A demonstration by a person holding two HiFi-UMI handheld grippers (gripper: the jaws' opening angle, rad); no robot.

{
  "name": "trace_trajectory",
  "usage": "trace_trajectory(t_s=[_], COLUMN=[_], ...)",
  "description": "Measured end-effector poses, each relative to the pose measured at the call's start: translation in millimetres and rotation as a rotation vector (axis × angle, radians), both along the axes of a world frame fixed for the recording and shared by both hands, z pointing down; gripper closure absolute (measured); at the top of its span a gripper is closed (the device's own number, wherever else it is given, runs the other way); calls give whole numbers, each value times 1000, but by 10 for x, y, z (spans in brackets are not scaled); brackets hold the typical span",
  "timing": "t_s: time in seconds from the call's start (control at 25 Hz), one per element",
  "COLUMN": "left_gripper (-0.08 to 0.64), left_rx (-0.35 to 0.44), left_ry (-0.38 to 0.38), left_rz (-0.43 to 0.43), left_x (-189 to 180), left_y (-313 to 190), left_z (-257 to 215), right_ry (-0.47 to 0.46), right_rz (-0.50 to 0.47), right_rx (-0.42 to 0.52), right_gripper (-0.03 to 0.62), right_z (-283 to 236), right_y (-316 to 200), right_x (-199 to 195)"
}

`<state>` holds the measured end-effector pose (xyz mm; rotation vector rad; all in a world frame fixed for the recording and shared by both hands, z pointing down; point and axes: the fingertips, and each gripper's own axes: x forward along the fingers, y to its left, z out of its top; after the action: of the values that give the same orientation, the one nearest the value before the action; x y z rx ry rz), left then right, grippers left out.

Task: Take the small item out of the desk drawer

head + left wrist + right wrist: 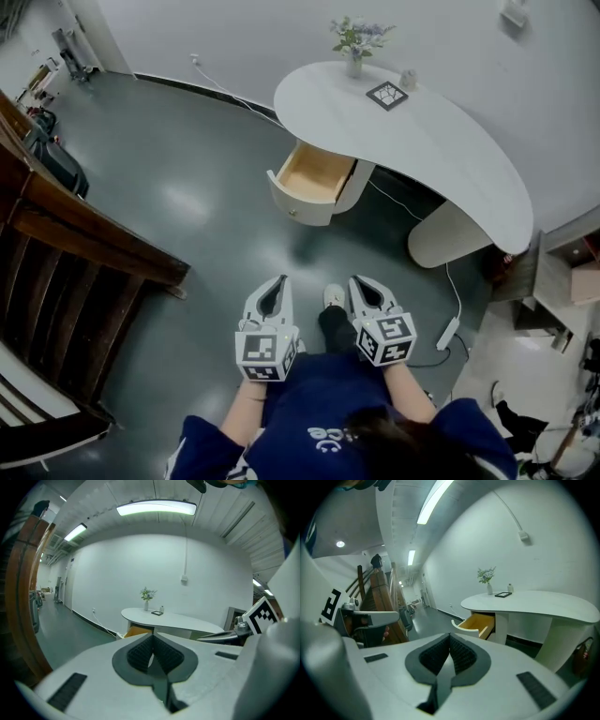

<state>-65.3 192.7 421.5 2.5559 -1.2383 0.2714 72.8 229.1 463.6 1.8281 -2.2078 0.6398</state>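
The white curved desk (422, 141) stands ahead of me with its drawer (314, 178) pulled out. The drawer's pale wooden inside shows, and I see no small item in it from here. Both grippers are held low over the floor, well short of the drawer. My left gripper (277, 283) is shut with nothing between its jaws, and so is my right gripper (360, 284). In the right gripper view the drawer (480, 623) is ahead, beyond the shut right gripper (450, 643). The left gripper view shows the desk (173, 619) past the shut left gripper (153, 641).
On the desk stand a vase of flowers (354, 42), a small jar (409, 80) and a black-and-white framed tile (386, 95). A dark wooden stair railing (84, 234) runs along the left. A cable and a power strip (448, 333) lie on the floor at the right.
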Motion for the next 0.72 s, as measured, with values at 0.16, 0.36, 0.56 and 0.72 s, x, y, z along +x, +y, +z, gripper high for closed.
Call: trace_trajectory(t_s=[0.16,0.36,0.56,0.72], left_gripper=[557,557,557,557], left_rx=[-20,-24,-26,-39], left_ry=[-23,-36,-35,-33], left_rz=[-55,-106,-155,-187], left_x=[192,523,829,988], left_y=[-406,-896,-1281,-1462], left_z=[31,29,11,66], right_ry=[-2,-25,-46,-40], right_rz=[-71,-147,-224,-266], right_rx=[12,4,-24,-54], right_gripper=[584,584,584,584], right_z=[-7,33,63,145], right_y=[-552,-1159,-1604,-1818], right_x=[177,436,682,840])
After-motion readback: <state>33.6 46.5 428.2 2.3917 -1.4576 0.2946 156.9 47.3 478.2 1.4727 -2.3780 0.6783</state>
